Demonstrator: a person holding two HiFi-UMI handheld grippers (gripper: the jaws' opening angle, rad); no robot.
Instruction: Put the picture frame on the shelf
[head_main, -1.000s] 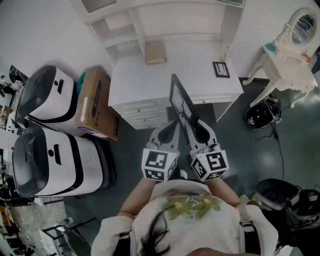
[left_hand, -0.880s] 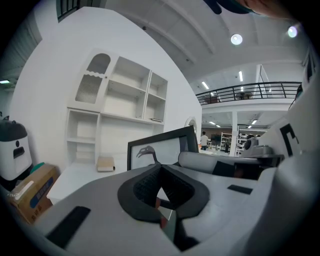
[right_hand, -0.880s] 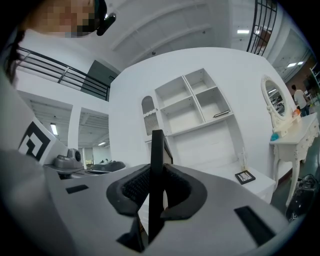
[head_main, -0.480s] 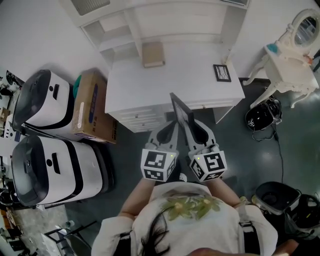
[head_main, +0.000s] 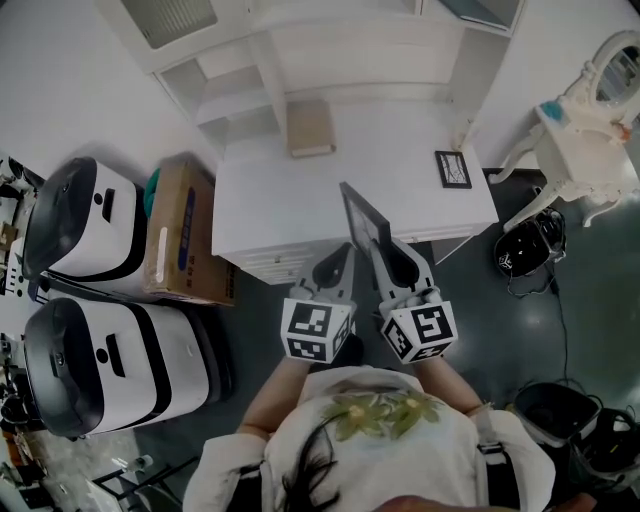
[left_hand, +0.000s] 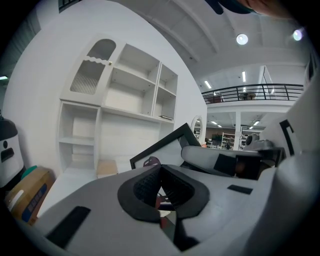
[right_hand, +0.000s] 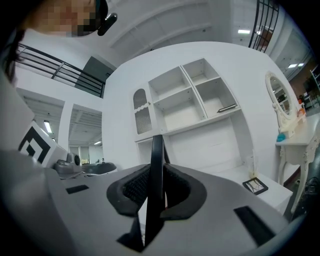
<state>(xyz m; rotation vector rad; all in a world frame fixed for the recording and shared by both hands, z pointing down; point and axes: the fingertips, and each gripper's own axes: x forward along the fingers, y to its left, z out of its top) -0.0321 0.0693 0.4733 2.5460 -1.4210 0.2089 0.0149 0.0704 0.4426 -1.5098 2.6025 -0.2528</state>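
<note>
Head view shows the white cabinet (head_main: 400, 150) and the shelf unit (head_main: 240, 90) behind it larger and nearer than a second ago. Its front edge has slid down toward both grippers and more of the open bays show, so I judge the walk-up well under way, with no shelf yet in reach. The right gripper (head_main: 388, 258) pinches the picture frame (head_main: 362, 225) by its near edge. The frame stands on edge, its far corner pointing to 11 o'clock over the cabinet top, held just as before. The left gripper (head_main: 335, 268) rides just beside it at 9 o'clock, its tongs pressed together on nothing. Shelf bays lie from 11 to 12 o'clock. On the cabinet top a tan box (head_main: 309, 127) sits at 11 o'clock and a small framed picture (head_main: 453, 168) at 1 o'clock, with bare top between them. A cardboard box (head_main: 185, 225) and two white machines (head_main: 90, 230) crowd 9 o'clock, and a vanity table (head_main: 590, 130) stands at 2 o'clock.
</note>
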